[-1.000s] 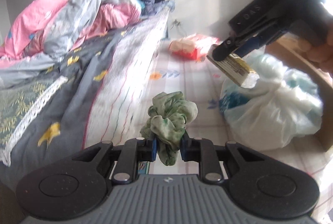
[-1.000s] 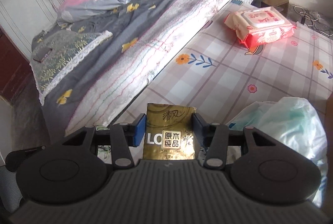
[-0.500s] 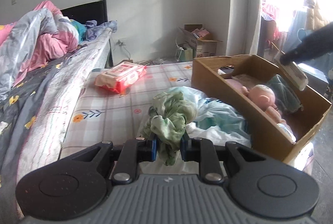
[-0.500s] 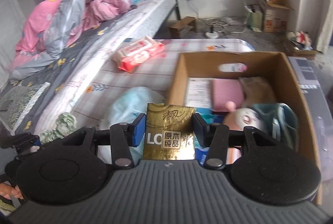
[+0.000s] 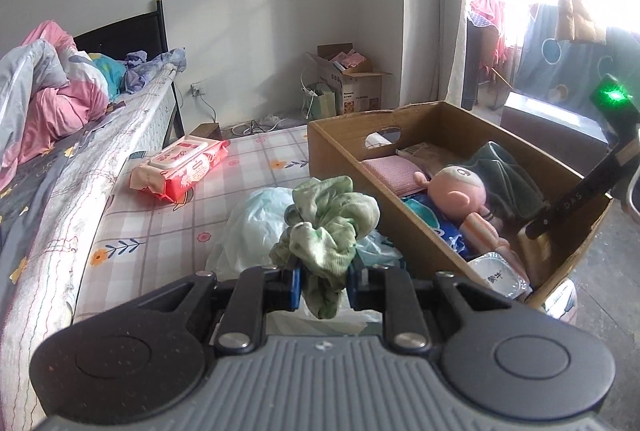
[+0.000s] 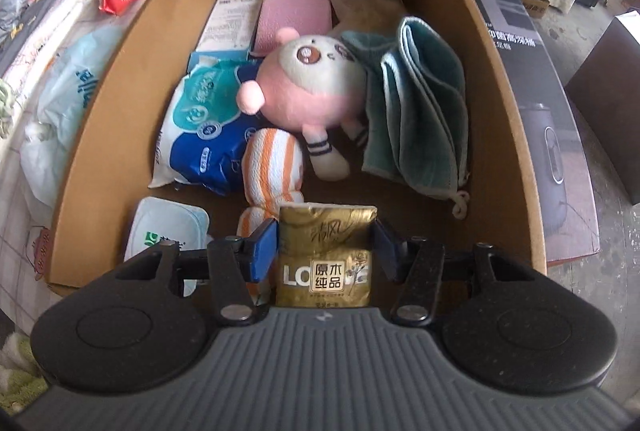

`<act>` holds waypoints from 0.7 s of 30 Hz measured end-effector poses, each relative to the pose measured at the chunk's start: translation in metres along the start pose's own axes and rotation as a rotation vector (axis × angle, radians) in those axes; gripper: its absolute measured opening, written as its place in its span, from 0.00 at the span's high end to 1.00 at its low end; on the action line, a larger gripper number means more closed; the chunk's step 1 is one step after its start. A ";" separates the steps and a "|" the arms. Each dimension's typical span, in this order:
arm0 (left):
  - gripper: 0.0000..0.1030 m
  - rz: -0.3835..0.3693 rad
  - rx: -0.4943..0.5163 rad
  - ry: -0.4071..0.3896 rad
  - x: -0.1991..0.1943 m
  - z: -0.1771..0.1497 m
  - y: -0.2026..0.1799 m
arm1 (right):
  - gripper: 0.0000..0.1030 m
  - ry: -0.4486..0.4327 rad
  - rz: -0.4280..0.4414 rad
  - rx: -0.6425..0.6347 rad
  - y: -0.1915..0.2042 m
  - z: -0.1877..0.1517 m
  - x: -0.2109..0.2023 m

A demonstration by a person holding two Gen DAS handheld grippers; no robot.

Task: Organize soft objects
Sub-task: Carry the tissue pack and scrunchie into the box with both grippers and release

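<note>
now the right gripper (image 6: 326, 251) hangs over the near end of the open cardboard box (image 6: 492, 43), pointing steeply down into it. its jaws have just been opening, and the gold tissue pack (image 6: 326, 255) sits between them: the left blue pad lies against the pack's edge, while a slim gap shows at the right pad, so the squeeze looks released. inside the box, a pink plush doll (image 6: 308, 83) lies in the middle with a folded teal towel (image 6: 420, 103) along the right wall, a blue-and-white tissue pack (image 6: 204, 135) along the left wall, and an orange-striped soft piece (image 6: 274, 167) just ahead of the fingers. a white lidded wipes pack (image 6: 168, 227) rests in the near left corner, and a pink cloth (image 6: 294, 15) lies at the far end under the handle cutout.

the left gripper (image 5: 322, 277) is clamped tight on a green scrunched cloth (image 5: 326, 227), which bunches up above the pads and droops below them. it is held over the checked mattress (image 5: 168, 231), beside the box's left wall and above a pale plastic bag (image 5: 252, 227). a red wipes packet (image 5: 180, 167) lies near the mattress's far edge.
</note>
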State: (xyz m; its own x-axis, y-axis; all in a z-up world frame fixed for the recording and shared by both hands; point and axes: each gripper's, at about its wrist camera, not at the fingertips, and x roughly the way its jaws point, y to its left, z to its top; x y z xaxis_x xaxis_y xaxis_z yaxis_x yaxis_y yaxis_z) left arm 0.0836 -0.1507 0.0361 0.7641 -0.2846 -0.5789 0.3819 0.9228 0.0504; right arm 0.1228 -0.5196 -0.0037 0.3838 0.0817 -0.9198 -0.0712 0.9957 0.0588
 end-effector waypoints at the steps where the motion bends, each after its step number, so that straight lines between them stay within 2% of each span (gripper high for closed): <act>1: 0.79 -0.004 0.008 -0.004 0.000 0.003 -0.003 | 0.50 0.001 0.010 0.004 0.000 0.003 0.003; 6: 0.79 -0.046 0.066 -0.029 0.003 0.020 -0.022 | 0.47 -0.082 0.072 0.079 -0.014 0.002 -0.015; 9: 0.79 -0.102 0.109 -0.046 0.009 0.034 -0.041 | 0.46 -0.203 0.125 0.163 -0.028 -0.010 -0.051; 13: 0.79 -0.220 0.173 -0.038 0.029 0.056 -0.079 | 0.43 -0.382 0.174 0.264 -0.042 -0.042 -0.100; 16: 0.79 -0.311 0.219 -0.006 0.053 0.069 -0.116 | 0.42 -0.468 0.166 0.317 -0.050 -0.069 -0.125; 19: 0.77 -0.429 0.212 0.061 0.080 0.080 -0.153 | 0.41 -0.522 0.142 0.375 -0.060 -0.097 -0.142; 20: 0.75 -0.470 0.204 0.088 0.092 0.082 -0.167 | 0.41 -0.533 0.136 0.393 -0.064 -0.106 -0.145; 21: 0.68 -0.502 0.198 0.122 0.104 0.081 -0.179 | 0.40 -0.544 0.128 0.418 -0.068 -0.116 -0.149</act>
State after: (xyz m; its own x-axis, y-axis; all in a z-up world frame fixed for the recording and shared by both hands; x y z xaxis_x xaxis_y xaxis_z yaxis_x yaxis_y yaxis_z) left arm 0.1370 -0.3665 0.0332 0.4016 -0.6341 -0.6608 0.7834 0.6115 -0.1108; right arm -0.0365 -0.6045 0.0838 0.8103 0.1011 -0.5772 0.1719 0.9007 0.3990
